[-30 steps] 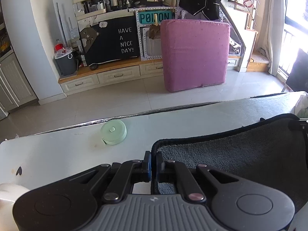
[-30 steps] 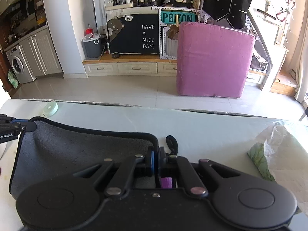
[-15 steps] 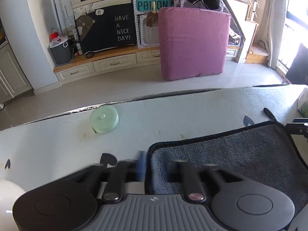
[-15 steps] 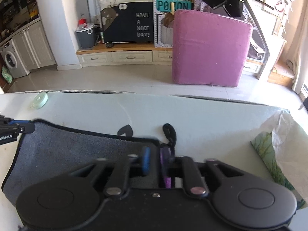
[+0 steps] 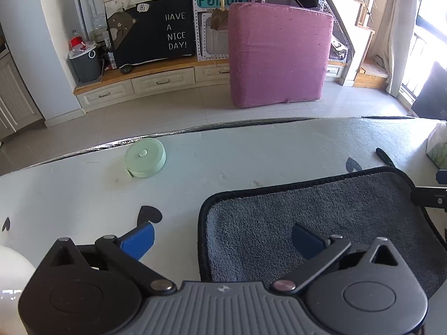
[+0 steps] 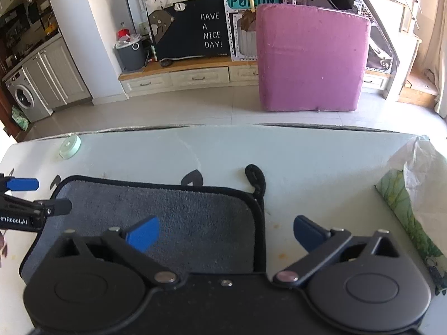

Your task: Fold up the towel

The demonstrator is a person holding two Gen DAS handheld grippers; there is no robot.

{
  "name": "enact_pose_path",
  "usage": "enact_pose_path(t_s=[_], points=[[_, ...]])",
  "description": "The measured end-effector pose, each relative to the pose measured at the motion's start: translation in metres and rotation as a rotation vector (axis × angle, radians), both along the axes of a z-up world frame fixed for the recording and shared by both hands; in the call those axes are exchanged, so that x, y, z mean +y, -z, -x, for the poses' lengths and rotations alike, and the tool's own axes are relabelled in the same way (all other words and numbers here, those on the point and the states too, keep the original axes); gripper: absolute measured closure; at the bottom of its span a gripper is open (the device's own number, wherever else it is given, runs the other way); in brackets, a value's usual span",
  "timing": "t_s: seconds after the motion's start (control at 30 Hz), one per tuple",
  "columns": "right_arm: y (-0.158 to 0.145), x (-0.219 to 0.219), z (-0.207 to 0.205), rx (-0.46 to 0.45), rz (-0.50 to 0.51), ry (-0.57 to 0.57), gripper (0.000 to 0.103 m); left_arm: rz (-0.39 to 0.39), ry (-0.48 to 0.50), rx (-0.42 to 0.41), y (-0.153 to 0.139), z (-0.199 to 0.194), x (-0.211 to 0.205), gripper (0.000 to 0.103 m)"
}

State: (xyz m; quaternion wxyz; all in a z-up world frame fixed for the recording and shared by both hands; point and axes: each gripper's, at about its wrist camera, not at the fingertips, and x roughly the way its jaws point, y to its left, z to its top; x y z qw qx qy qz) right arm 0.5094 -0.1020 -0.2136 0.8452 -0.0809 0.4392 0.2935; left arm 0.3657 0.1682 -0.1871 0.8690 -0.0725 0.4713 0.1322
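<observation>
Towel lies flat, both grippers spread

Grey towel [image 5: 313, 223] rests on the table [image 5: 251, 153], under and ahead of both tools. Left gripper [image 5: 222, 238] straddles its left edge with jaws wide, holding nothing; right gripper [image 6: 226, 230] likewise straddles the right edge. Soft, light, limp terry: it likely sags, so pinch the bound corners.

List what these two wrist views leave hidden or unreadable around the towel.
- Towel near edge: covered by the left gripper body in the left view and the right gripper body in the right view.
- How many layers the towel has: cannot tell.
- White round object: cut off by the left view's edge.
- Tissue pack: its lower end runs behind the right gripper's body.
</observation>
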Motion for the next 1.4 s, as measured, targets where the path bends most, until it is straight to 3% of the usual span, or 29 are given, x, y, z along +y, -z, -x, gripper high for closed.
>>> enact_pose_path(t_s=[0.5,1.4], points=[[-0.016,-0.012,0.019,-0.021,0.016,0.010,0.000,0.063,-0.020,0.006,-0.023,0.021,-0.007,0.000],[-0.084,-0.056,0.101,-0.077,-0.037,0.005,0.000,0.046,0.006,-0.084,-0.098,0.098,-0.059,0.000]])
